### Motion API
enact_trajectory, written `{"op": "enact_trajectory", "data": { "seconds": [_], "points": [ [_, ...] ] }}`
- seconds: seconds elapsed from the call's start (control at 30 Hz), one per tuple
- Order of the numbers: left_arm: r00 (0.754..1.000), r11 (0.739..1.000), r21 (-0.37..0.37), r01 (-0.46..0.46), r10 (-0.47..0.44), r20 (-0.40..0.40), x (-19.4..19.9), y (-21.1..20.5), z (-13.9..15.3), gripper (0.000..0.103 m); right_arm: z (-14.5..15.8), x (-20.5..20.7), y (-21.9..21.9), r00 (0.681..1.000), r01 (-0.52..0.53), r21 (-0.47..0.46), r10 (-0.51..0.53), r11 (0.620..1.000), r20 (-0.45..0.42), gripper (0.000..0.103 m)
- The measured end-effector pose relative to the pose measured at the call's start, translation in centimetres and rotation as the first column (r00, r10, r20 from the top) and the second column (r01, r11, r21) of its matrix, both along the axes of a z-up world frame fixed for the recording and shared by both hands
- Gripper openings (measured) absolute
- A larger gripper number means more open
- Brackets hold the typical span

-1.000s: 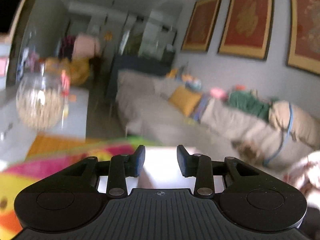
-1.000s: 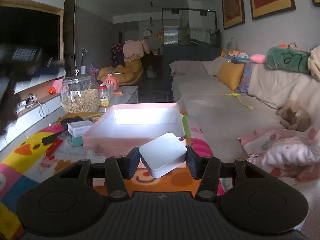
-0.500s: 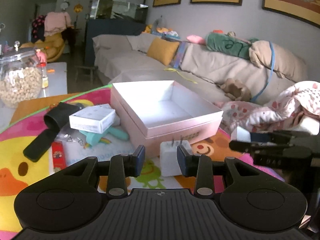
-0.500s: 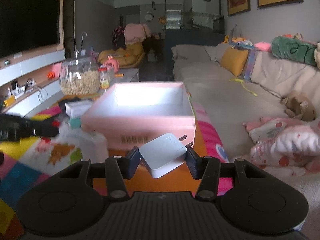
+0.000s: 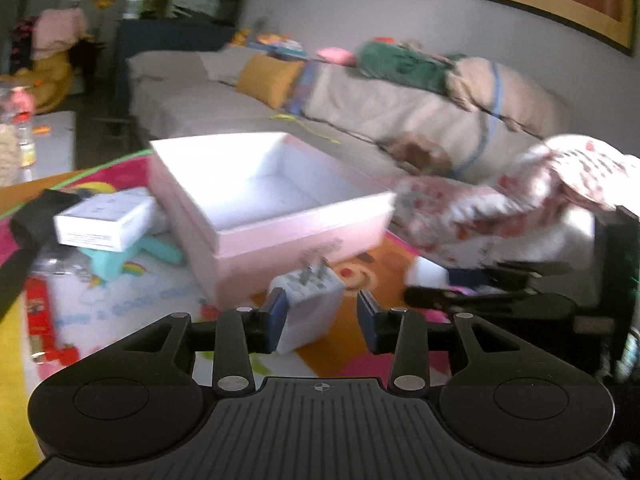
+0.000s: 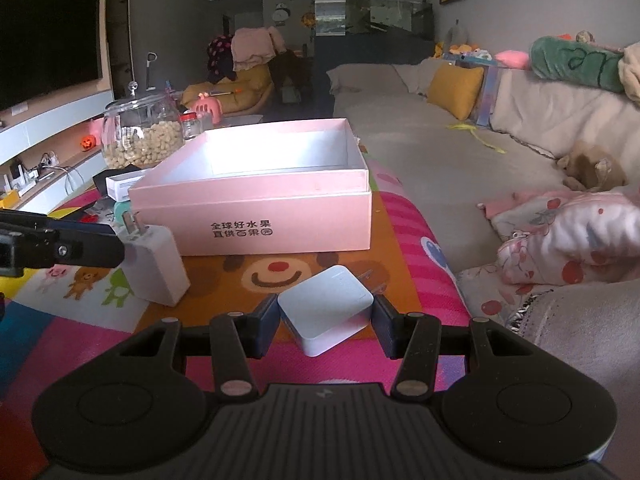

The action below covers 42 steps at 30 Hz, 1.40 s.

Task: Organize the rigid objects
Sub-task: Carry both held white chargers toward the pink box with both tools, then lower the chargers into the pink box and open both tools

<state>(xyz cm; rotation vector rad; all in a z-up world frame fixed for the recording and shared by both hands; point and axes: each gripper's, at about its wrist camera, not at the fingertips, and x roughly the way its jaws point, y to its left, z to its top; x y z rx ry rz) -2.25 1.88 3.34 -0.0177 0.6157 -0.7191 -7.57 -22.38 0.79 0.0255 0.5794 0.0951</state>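
An open pink box stands empty on the colourful play mat; it also shows in the left wrist view. My right gripper is shut on a flat white charger, low over the mat in front of the box. My left gripper is open around a second white charger that stands with its prongs up; the left pad touches it, the right pad is apart. That charger and the left gripper's finger show at the left of the right wrist view.
Left of the box lie a small white carton, a teal toy, a black object and a red strip. A glass jar stands behind. A sofa with blankets runs along the right.
My left gripper swung down from the room to the mat and closed in on the upright charger, which now sits between its jaws. My right gripper has lowered with its charger toward the mat.
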Motion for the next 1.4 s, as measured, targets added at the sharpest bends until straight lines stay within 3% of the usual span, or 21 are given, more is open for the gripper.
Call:
{"op": "enact_trajectory", "data": {
  "seconds": [0.13, 0.2, 0.33, 0.67, 0.83, 0.87, 0.9, 0.97, 1.2, 1.4],
  "points": [
    [0.99, 0.989, 0.043, 0.142, -0.14, -0.028, -1.3, -1.4, -0.2, 0.042, 0.1, -0.1, 0.0, 1.0, -0.002, 0.007, 0.002, 1.0, 0.005, 0.05],
    [0.992, 0.99, 0.079, 0.117, -0.12, 0.028, -2.0, -1.7, 0.1, 0.042, 0.1, -0.2, -0.1, 1.0, -0.001, 0.009, 0.0, 1.0, 0.008, 0.05],
    [0.989, 0.989, 0.146, -0.033, 0.011, 0.15, -2.2, -1.6, 0.7, 0.042, 0.1, -0.2, 0.0, 1.0, -0.005, 0.011, 0.005, 1.0, 0.002, 0.05],
    [0.996, 0.984, 0.17, -0.048, 0.034, 0.086, 1.3, -4.4, -1.4, 0.043, 0.0, -0.2, 0.2, 1.0, -0.02, 0.002, 0.02, 1.0, -0.006, 0.05],
    [0.994, 0.981, 0.184, -0.053, 0.033, 0.107, 1.9, -5.7, -2.8, 0.043, 0.0, -0.2, 0.2, 1.0, -0.022, 0.0, 0.022, 1.0, -0.007, 0.05],
    [0.994, 0.98, 0.192, -0.051, 0.03, 0.107, 1.9, -5.7, -3.0, 0.038, 0.0, -0.2, 0.2, 1.0, -0.023, 0.001, 0.023, 1.0, -0.007, 0.05],
    [0.993, 0.977, 0.206, -0.051, 0.029, 0.113, 1.8, -5.8, -3.0, 0.026, 0.0, -0.2, 0.2, 1.0, -0.023, 0.001, 0.023, 1.0, -0.007, 0.05],
    [0.993, 0.973, 0.223, -0.052, 0.028, 0.111, 1.6, -5.8, -3.2, 0.026, 0.0, -0.1, 0.3, 1.0, -0.025, 0.0, 0.025, 1.0, -0.009, 0.05],
    [0.992, 0.979, 0.203, -0.032, 0.008, 0.122, 0.0, -4.7, -2.7, 0.026, 0.0, -0.3, 0.5, 0.999, -0.035, -0.02, 0.034, 0.999, -0.018, 0.05],
    [0.991, 0.993, 0.113, -0.021, 0.006, 0.135, -0.7, -3.1, -0.3, 0.026, 1.3, -0.6, 0.9, 0.999, -0.026, -0.058, 0.028, 0.998, 0.032, 0.05]
  ]
}}
